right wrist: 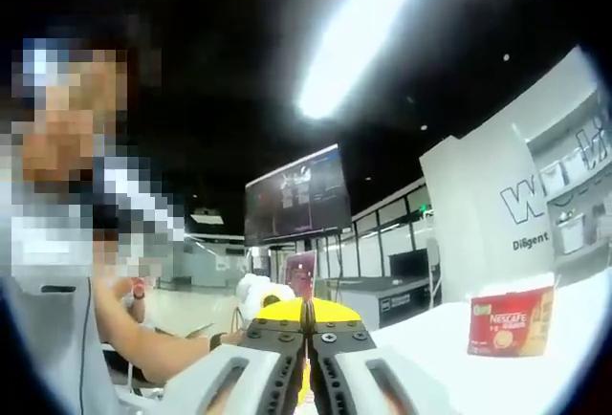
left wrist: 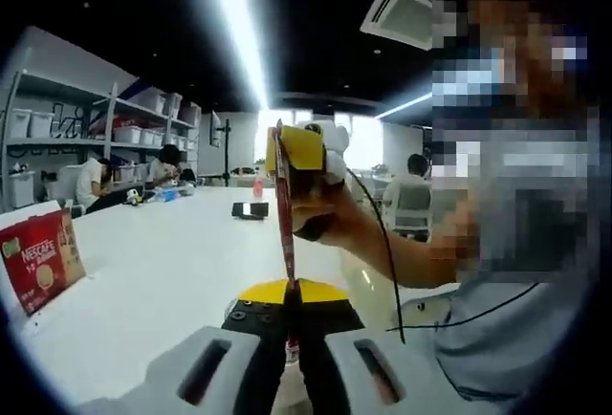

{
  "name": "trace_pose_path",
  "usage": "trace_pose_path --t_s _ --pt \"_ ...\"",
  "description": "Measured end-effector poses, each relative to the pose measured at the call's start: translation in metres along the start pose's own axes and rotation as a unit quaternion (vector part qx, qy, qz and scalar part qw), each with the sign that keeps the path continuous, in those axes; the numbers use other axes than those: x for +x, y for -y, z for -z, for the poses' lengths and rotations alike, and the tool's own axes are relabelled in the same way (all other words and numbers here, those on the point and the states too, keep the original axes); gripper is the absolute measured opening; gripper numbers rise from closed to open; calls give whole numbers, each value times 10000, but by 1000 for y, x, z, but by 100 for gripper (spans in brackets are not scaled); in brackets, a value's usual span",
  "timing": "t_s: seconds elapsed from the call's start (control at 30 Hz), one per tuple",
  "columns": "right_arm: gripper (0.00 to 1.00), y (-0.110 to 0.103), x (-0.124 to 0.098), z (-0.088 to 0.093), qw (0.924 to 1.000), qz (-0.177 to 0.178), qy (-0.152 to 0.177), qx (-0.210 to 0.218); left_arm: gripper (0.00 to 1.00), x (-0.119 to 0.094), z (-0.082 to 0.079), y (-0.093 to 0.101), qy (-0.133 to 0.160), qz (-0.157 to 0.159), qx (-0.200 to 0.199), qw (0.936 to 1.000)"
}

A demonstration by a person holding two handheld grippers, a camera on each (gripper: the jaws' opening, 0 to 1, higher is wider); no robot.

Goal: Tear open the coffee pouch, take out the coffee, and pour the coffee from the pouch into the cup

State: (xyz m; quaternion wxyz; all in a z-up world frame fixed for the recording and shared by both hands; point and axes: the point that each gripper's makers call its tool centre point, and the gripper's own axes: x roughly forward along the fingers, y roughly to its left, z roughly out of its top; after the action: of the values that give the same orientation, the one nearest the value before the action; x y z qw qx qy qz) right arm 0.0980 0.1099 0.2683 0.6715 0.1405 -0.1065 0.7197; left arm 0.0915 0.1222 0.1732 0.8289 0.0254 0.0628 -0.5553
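Left gripper view: the left tool pinches the lower end of the red coffee pouch, the right tool clamping its top above the white tabletop. Right gripper view: the right tool is closed on the pouch edge. Pull apart steadily, keeping the pouch upright to avoid spills

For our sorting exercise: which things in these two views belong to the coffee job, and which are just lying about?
Job:
coffee stick, gripped at both ends
left gripper
right gripper
red coffee box

Lying about:
black item on the table
storage bins on shelves
wall screen
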Motion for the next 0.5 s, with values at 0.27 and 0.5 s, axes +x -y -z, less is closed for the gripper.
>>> trace_pose_path --t_s 0.27,0.5 --pt "0 -4 5 20 9996 -32 -281 -42 13 13 -40 0 1 168 236 9996" --pt "0 -6 4 26 9991 -92 -413 -90 8 20 -53 1 -32 264 382 9989"
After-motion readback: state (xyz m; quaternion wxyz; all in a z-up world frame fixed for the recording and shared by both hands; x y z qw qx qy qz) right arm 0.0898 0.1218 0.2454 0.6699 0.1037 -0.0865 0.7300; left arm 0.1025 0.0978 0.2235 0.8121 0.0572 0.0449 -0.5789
